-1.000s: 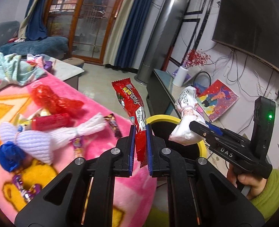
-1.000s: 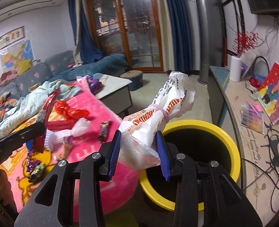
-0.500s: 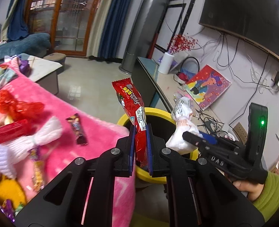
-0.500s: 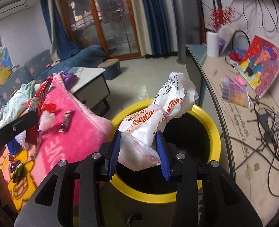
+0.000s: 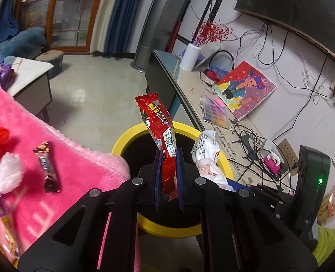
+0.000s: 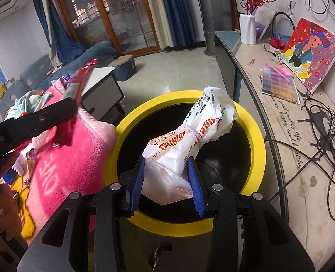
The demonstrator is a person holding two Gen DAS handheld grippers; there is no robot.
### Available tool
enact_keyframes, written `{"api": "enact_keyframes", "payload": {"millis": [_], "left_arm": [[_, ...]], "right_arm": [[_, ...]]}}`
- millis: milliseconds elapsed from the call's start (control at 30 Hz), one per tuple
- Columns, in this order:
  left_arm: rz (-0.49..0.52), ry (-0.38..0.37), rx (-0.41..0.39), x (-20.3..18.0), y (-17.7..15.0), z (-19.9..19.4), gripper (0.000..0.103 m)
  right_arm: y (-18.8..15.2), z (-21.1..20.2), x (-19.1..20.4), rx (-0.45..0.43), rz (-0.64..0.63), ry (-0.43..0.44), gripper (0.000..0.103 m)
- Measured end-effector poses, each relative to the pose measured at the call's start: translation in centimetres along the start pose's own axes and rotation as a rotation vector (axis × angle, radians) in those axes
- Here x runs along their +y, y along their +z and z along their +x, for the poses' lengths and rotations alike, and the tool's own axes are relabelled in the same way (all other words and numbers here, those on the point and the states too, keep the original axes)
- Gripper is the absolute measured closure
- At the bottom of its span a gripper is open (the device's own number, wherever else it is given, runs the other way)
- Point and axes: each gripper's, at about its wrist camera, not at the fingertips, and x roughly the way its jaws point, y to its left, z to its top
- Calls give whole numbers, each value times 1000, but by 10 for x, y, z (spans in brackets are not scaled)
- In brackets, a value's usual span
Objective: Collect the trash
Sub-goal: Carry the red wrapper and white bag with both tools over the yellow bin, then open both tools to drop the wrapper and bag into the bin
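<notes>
The red snack wrapper (image 5: 160, 127) stands upright at the centre of the left wrist view, its lower end pinched between the blue pads of the left gripper (image 5: 168, 158), which is clamped tight on it. Behind and below it lies the yellow-rimmed bin (image 5: 126, 136) with its black inside, so the wrapper sits over the bin's opening in that view. Just right of it, the white plastic bag (image 5: 207, 151) pokes up over the rim.

In the right wrist view that white plastic bag (image 6: 190, 140) (tied off with a thin band near its upper end) is squeezed at its clear lower part by the right gripper (image 6: 166, 172), whose pads press on both sides of it; it slants toward the upper right, over the bin (image 6: 260, 145). At the left edge the left gripper's dark finger (image 6: 51, 113) crosses the frame with the red wrapper (image 6: 81, 77) sticking up from it.

The pink blanket (image 5: 76, 163) fills the lower left of the left view, touching the bin's rim, with a small dark candy wrapper (image 5: 47, 166) lying on it. A green sleeve (image 5: 328, 242) shows at the lower right
</notes>
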Motion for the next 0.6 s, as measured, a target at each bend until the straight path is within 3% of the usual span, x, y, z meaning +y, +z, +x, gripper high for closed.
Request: {"api": "enact_keyframes", "payload": {"millis": [100, 133, 233, 300, 367, 433, 533, 600], "left_arm": [[-1, -2, 10, 0, 4, 7, 92], [-4, 1, 13, 0, 5, 9, 87], [-22, 19, 11, 5, 7, 11, 50], [-31, 26, 3, 8, 6, 8, 43], [-44, 46, -5, 13, 5, 3, 25], [-62, 46, -22, 17, 4, -3, 23], [-79, 73, -49, 22, 1, -16, 11], [-87, 85, -69, 26, -1, -25, 11]], "right_arm": [[1, 2, -5, 0, 27, -12, 63], [1, 3, -8, -1, 42, -12, 55], [1, 4, -15, 1, 77, -32, 42], [1, 4, -16, 1, 85, -41, 40], [1, 4, -18, -4, 92, -53, 35], [1, 2, -16, -11, 81, -57, 35], [1, -1, -11, -30, 63, -61, 33], [2, -5, -7, -46, 54, -60, 32]]}}
